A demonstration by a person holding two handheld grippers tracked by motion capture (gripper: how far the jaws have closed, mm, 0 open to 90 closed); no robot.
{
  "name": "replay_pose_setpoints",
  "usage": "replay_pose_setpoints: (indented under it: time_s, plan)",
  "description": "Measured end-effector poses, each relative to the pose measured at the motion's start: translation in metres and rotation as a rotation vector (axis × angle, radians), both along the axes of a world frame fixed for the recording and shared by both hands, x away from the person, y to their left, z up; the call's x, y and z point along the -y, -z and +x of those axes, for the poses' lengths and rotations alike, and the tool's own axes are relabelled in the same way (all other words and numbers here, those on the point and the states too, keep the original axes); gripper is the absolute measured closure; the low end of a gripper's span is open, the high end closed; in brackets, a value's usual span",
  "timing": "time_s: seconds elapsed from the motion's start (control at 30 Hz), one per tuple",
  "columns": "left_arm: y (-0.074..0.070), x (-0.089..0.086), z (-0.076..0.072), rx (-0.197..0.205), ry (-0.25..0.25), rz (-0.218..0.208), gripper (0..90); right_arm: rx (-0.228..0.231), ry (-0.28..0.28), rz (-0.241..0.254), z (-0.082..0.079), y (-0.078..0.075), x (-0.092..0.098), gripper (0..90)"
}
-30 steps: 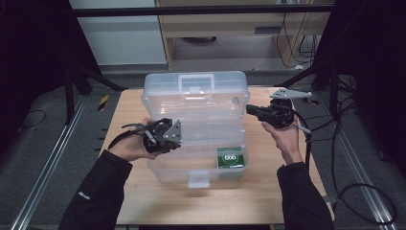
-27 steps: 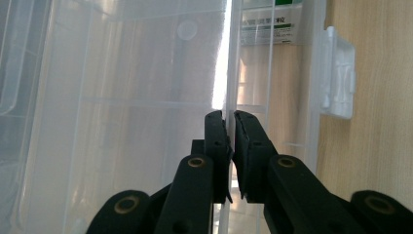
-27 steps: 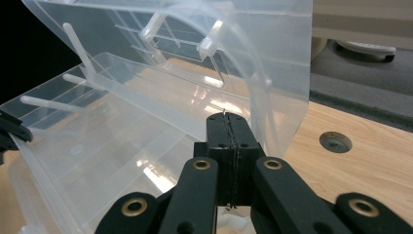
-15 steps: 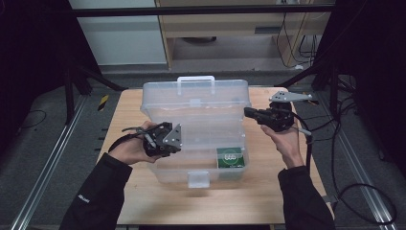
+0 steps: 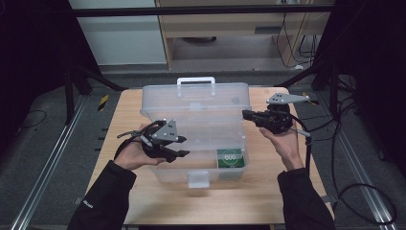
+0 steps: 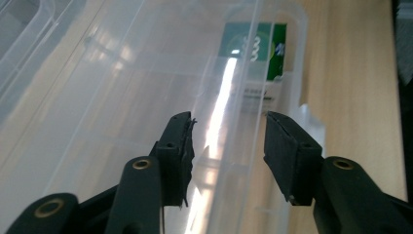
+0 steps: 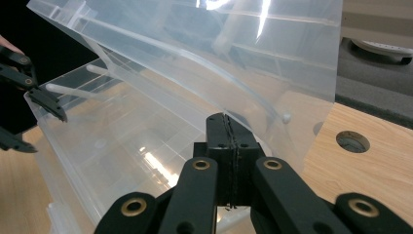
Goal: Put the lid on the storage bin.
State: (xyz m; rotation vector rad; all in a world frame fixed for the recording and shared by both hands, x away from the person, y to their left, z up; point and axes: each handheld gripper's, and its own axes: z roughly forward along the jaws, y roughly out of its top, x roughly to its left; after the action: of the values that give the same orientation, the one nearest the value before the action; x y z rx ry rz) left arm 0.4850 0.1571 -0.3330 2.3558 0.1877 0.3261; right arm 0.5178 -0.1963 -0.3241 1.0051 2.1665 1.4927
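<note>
The lid [image 5: 196, 98] of the clear box [image 5: 191, 165] stands raised. The left gripper [image 5: 181, 146] has just opened, empty; the right gripper [image 5: 246, 115], closed, props the lid's edge. Next, swing it fully back.

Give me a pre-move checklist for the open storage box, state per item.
1. Lid raised: ok, standing up behind the clear box.
2. Left gripper released: ok, jaws have just been opening, front wall between them, pads not pressing.
3. Right gripper shut: ok, jaws closed at the lid's right edge; whether they pinch it, cannot tell.
4. Green packet inside the box: ok, front right corner.
5. Front latch undone: ok.
</note>
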Motion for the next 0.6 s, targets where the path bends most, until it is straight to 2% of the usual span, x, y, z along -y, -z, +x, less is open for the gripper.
replay_pose_setpoints:
  time_s: [0.17, 0.27, 0.3, 0.4, 0.6]
  plan:
    - [0.003, 0.001, -0.005, -0.016, -0.031, -0.074, 50.0, 0.000, -0.002, -0.009, -0.001, 0.000, 0.000, 90.0]
    - [0.006, 0.003, -0.007, -0.017, -0.057, -0.114, 50.7, -0.014, -0.003, 0.003, -0.002, 0.003, 0.002, 90.0]
    - [0.007, 0.005, -0.008, -0.022, -0.069, -0.134, 51.5, -0.015, -0.002, 0.000, -0.002, 0.003, 0.002, 90.0]
    - [0.010, 0.006, -0.009, -0.014, -0.090, -0.159, 54.1, -0.021, 0.000, -0.001, -0.003, 0.005, 0.003, 90.0]
    - [0.012, 0.003, -0.011, -0.027, -0.114, -0.273, 63.3, -0.024, -0.001, -0.005, -0.006, 0.006, 0.007, 90.0]
